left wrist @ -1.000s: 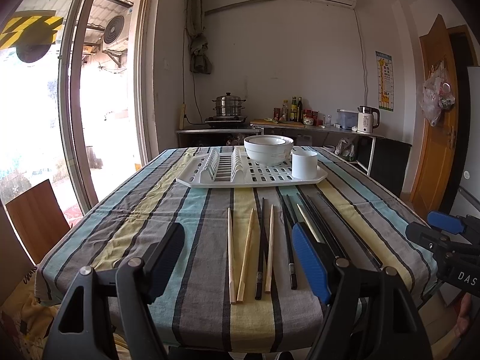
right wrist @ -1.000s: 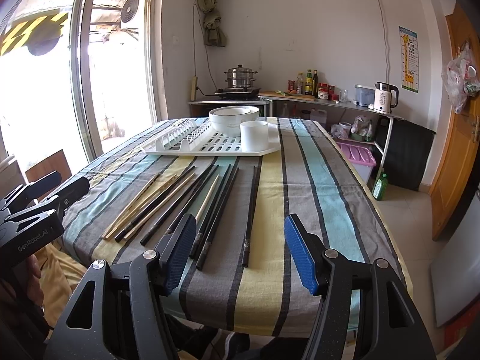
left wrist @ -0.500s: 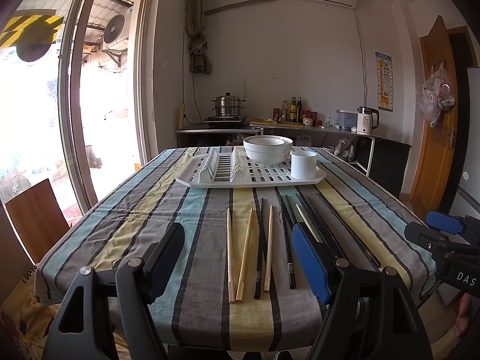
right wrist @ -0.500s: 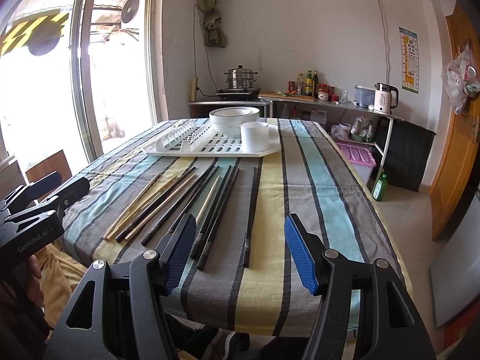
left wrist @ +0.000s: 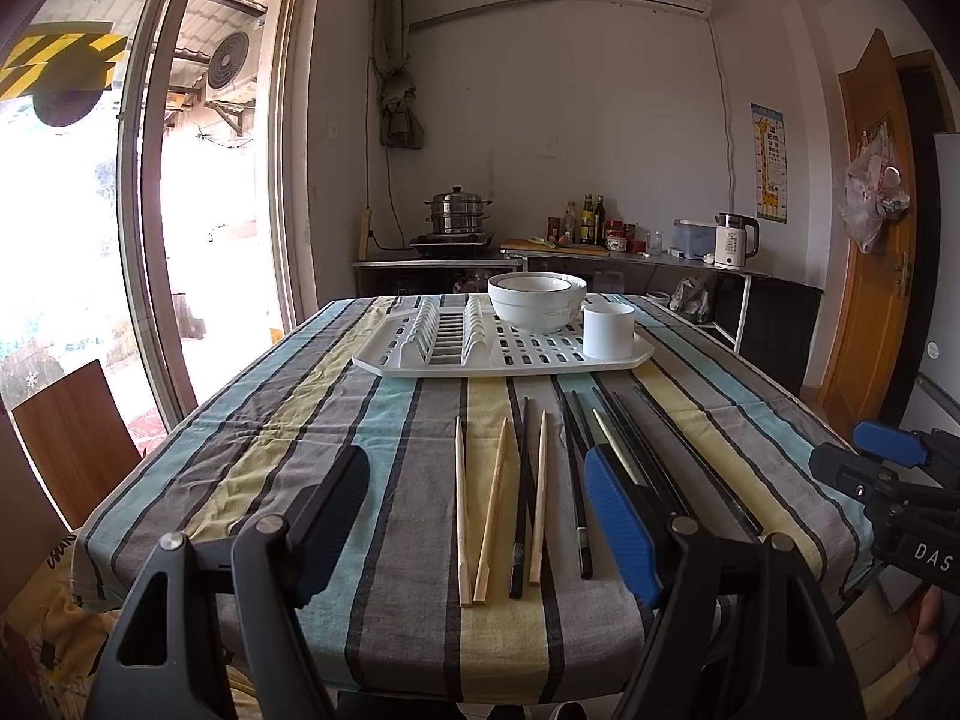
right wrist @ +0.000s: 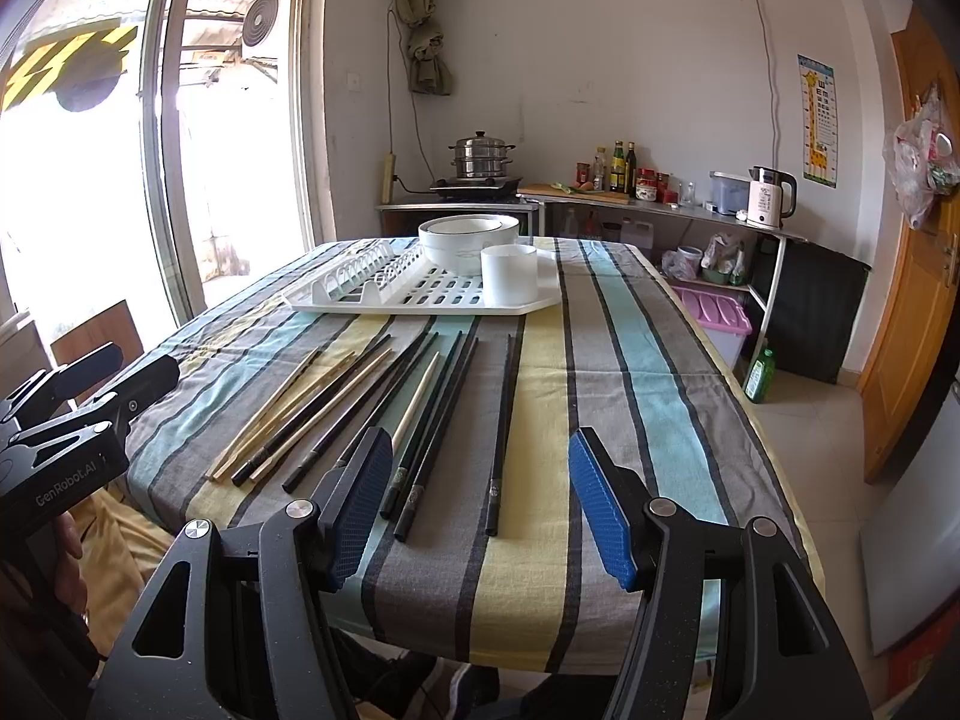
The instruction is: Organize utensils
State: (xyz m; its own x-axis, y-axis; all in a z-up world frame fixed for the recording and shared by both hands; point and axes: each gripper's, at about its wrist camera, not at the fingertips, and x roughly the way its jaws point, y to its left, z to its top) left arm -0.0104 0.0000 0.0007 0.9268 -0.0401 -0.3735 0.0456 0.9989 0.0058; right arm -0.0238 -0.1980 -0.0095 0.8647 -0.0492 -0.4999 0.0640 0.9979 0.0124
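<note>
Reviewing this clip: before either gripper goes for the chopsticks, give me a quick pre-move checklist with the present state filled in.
1. Left gripper open and holding nothing: ok.
2. Right gripper open and holding nothing: ok.
3. Chopsticks lie flat on the striped tablecloth, none gripped: ok.
4. White cup upright on the drying rack: ok.
5. Cup free inside: cannot tell.
6. Wooden and black chopsticks sorted apart: not ok, they are mixed.

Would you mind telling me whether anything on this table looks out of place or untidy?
The chopsticks lie loose on the striped tablecloth, black and wooden ones mixed and fanned at differing angles, none in the white cup on the drying rack. Nothing looks spilled or broken. Both grippers are open and empty.
</note>
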